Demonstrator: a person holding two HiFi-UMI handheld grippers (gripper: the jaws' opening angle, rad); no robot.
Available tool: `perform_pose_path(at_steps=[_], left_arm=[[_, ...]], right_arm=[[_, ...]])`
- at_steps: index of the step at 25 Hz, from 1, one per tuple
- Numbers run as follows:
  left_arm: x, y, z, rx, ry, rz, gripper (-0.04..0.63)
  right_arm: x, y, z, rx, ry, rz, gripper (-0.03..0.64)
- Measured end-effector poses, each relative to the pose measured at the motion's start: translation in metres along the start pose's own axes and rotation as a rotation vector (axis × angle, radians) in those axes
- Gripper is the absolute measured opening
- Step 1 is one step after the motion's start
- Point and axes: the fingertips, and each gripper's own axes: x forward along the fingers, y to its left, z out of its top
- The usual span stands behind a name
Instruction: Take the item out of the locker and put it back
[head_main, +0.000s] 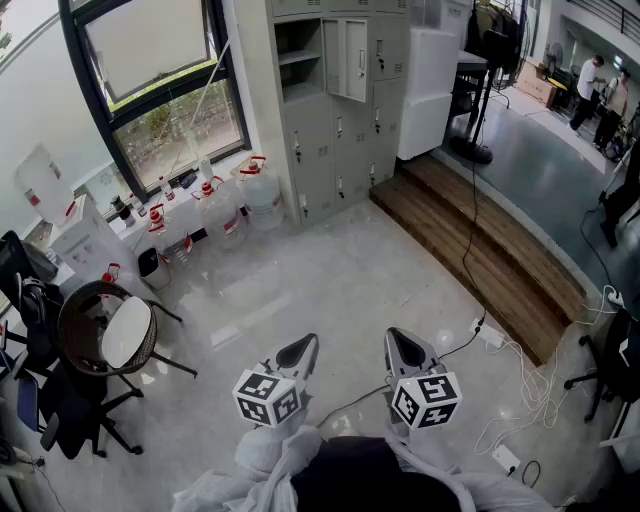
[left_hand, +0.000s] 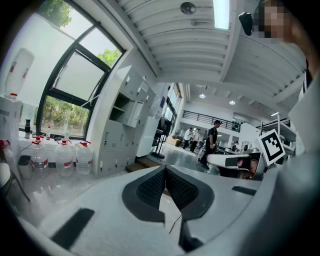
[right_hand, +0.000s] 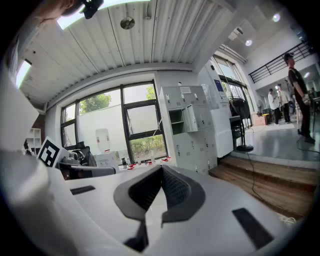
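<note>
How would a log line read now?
left tool: shut, empty | right tool: shut, empty | locker: one door open, far off

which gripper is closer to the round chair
Left. In the head view the left gripper is to the right of the chair, apart from it. The right gripper is farther right, beyond the left one.
</note>
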Motion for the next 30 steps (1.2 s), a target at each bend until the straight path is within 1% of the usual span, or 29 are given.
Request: perform_pose_path(at_steps=[4,7,9,13,19,25,30], left_arm=[[-0.002,-0.002,-0.002,0.0,0.006,0.001,0.008],[-0.004,-0.005,-0.005,-0.001,0.009,0.002,0.008],[-0.007,-0.007,-0.008,-0.003,0.012,0.001,0.008],[-0.012,-0.01,-0.009,-0.004,0.012,0.001,0.008],[-0.013,-0.004,-0.014,-0.017,0.022,0.01,0.008],[0.005,0.011,-0.005,-0.002,0.023,0.014,0.008],[0.042,0.037,0.012,-0.001,0.02,0.015,0.008]], right_arm=[[-0.003,-0.001,-0.002,0.006,0.004,-0.004,0.0],[-0.006,-0.004,-0.003,0.034,-0.016,-0.022,0.0],[-0.009,-0.005,-0.005,0.042,-0.011,-0.03,0.0],[-0.012,0.001,-0.009,0.016,0.01,-0.036,0.0],[-0.009,0.006,-0.016,0.013,0.034,-0.029,0.0],[0.01,-0.01,-0.015,0.033,0.038,-0.045,0.0],[0.048,-0.025,-0.002,0.019,0.032,-0.034,0.0]])
